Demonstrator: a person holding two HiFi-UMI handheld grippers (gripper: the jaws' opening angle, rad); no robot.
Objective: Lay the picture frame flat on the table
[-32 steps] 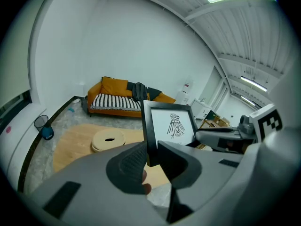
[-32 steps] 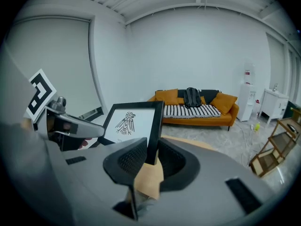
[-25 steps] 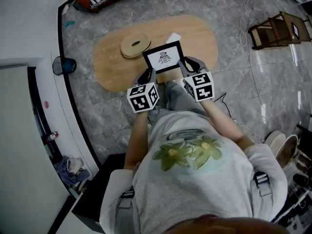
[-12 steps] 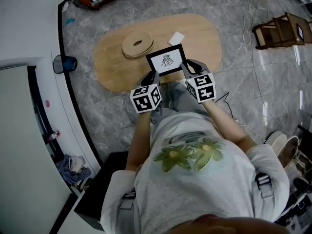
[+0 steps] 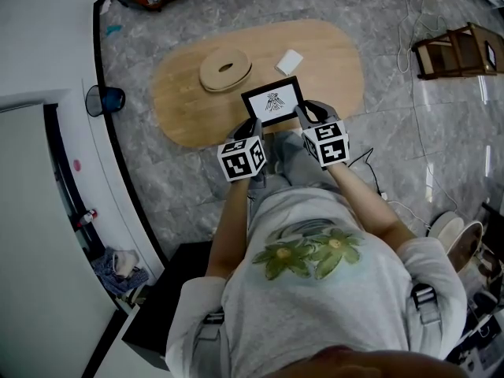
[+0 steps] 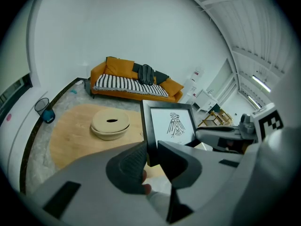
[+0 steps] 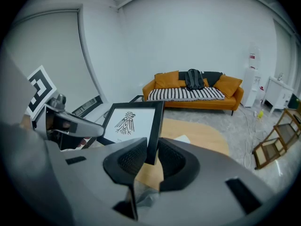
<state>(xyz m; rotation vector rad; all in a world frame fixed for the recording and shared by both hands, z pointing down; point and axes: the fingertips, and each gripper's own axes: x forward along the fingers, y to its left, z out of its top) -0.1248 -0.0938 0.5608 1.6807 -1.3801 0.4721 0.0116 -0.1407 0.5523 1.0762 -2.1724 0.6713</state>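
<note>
A black picture frame (image 5: 273, 101) with a bird print is held up above the near edge of the oval wooden table (image 5: 181, 105), picture side toward the person. My left gripper (image 5: 251, 124) is shut on the frame's left edge (image 6: 146, 131). My right gripper (image 5: 302, 113) is shut on its right edge (image 7: 154, 131). In the left gripper view the frame (image 6: 171, 124) stands upright between the pads. The right gripper view shows the frame (image 7: 132, 123) upright too, with the left gripper (image 7: 70, 124) across from it.
On the table lie a round wooden ring dish (image 5: 225, 68) and a small white card (image 5: 289, 61). An orange sofa (image 7: 194, 95) stands beyond the table. A wooden stool (image 5: 457, 50) lies tipped at the right, a blue bin (image 5: 104, 101) at the left.
Both grippers and the frame have drifted a little right and toward the person in the head view. The grip on both edges is unchanged.
</note>
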